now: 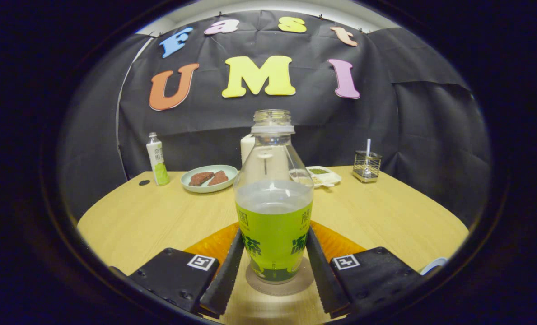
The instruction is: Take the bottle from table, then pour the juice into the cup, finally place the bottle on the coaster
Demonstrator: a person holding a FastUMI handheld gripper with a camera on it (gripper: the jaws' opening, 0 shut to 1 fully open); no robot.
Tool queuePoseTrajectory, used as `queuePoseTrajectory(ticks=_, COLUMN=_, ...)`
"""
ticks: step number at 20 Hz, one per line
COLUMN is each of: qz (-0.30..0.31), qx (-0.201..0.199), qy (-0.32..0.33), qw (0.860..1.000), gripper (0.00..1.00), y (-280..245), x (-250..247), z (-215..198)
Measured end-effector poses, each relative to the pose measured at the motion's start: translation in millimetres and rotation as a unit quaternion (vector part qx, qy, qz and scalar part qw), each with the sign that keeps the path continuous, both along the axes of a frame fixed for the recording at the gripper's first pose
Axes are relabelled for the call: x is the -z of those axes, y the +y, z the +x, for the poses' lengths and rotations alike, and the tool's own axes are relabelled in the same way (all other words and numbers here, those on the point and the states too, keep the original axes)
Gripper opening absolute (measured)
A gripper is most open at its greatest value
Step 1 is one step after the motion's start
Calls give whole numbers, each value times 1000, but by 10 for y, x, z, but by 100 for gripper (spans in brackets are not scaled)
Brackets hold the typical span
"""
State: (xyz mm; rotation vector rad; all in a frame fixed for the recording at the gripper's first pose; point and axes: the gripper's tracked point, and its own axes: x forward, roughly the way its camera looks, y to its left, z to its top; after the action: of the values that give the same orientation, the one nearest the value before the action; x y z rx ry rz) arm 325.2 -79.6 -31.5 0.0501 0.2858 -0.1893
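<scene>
Fingers of mine stand on either side of the clear plastic bottle with the green label, one against each flank of its lower body, so I judge them clamped on it, though the contact is close enough that I cannot be fully sure of pressure. Bottle stands upright, long axis vertical, directly between my fingers and just ahead of my palm; its cap is off and the neck is open. Pale green juice fills it to roughly half height, level with the label's top edge.

Under the bottle sits a round grey disc, and around that an orange round mat lies on the light wooden worktop. Whether either is the coaster I cannot tell.

Beyond the bottle, to its left, a pale green plate carries two brown slabs. Farther left stands a small white and green bottle. Behind the bottle's right shoulder a white tray holds green and tan crumbs, and farther right a wire holder stands with a metal rod in it. A white cylinder rises just behind the bottle; it may be the cup.
</scene>
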Motion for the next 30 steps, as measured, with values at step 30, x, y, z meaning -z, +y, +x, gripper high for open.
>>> queuePoseTrajectory(ticks=30, qz=-1, qx=20, qy=-164, qw=986, gripper=100, y=-121, x=-1128, z=-2523)
